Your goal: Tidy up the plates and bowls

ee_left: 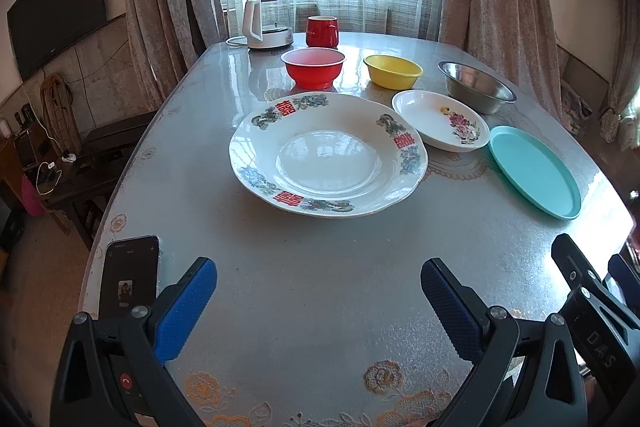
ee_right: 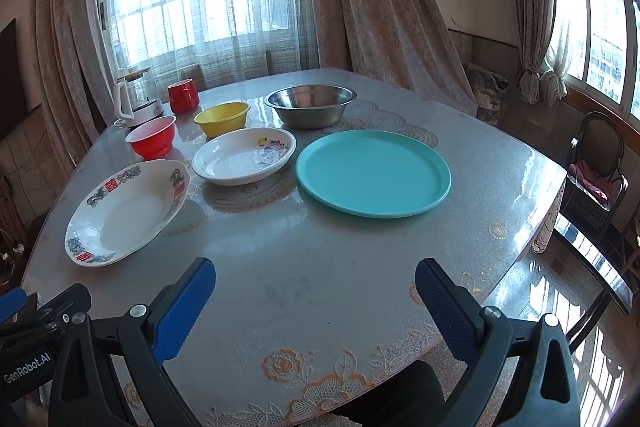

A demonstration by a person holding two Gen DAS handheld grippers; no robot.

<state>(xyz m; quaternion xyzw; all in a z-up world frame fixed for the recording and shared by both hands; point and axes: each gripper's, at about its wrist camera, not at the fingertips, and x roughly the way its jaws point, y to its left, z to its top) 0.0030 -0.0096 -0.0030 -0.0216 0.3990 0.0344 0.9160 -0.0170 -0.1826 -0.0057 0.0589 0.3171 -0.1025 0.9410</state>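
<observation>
Nothing was stacked yet. At the left wrist view's bottom, the left gripper [ee_left: 318, 291] was spread and empty; the big plate [ee_left: 328, 155] lay centre, the teal plate [ee_left: 534, 171] at right. The right gripper [ee_right: 315, 293] was likewise spread and empty. Next move, likely: grasp one plate rim.

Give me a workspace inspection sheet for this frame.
Surface: glossy grey table, floral edge print.
Job's things: large patterned white plate, small floral white dish, flat teal plate, red bowl, yellow bowl, steel bowl; all separate, unstacked.
Clutter: white kettle, red mug, black phone.
Grippers: left hand-held gripper and right hand-held gripper open, empty.
Cables: kettle cord.
Surroundings: curtains, windows, chair.
</observation>
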